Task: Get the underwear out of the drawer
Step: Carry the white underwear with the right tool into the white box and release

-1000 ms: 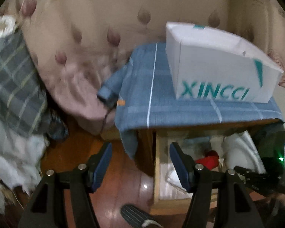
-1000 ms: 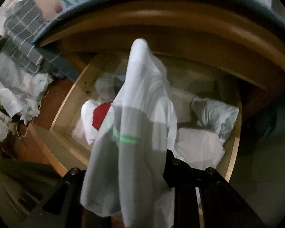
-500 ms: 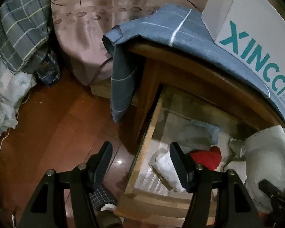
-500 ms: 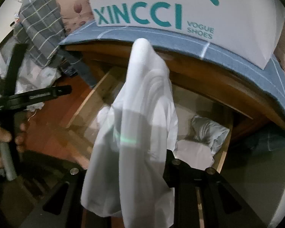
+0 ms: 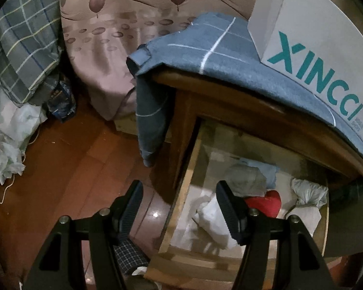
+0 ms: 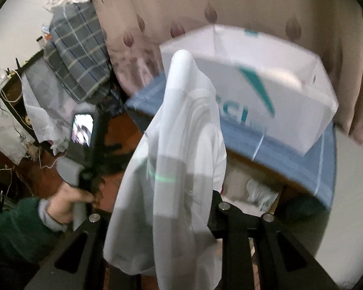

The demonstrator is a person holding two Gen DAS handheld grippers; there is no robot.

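Two hand-held grippers in view. Right hand-held gripper (image 6: 181, 217) is clamped on the white underwear (image 6: 179, 169); thin smooth fabric drapes over its fingers and hangs in soft folds, covering the tips, raised above the drawer. Left hand-held gripper (image 5: 179, 207) has jaws about half apart with nothing between them, poised over the drawer's near left corner; dark ribbed pads (image 5: 227, 207) show on the inner faces. In the right wrist view a hand (image 6: 67, 203) in a green sleeve (image 6: 14, 227) grips the left unit's grey handle.

Drawer (image 5: 181, 193) is pulled open, pale wood sides, straight left rail running back under the nightstand (image 5: 230, 96). Inside: folded white cloth (image 5: 213, 217) at near left, a red item (image 5: 266, 200) mid, a grey bundle (image 5: 246, 178) behind it, crumpled pale cloth (image 5: 307, 191) at right. Bare drawer floor at the front.

Left of the drawer, glossy red-brown wood floor (image 5: 72, 159) is open, with a checked slipper (image 5: 130, 253) near the bottom edge.

Nightstand top has a rounded dark wood edge, covered by a blue cloth (image 5: 205, 50) with thin white lines, one corner hanging down the left side. A white shoe box (image 5: 321, 36) with teal lettering sits on it.

Behind: pinkish leaf-print bedspread (image 5: 133, 24), plaid fabric (image 5: 24, 43) far left.
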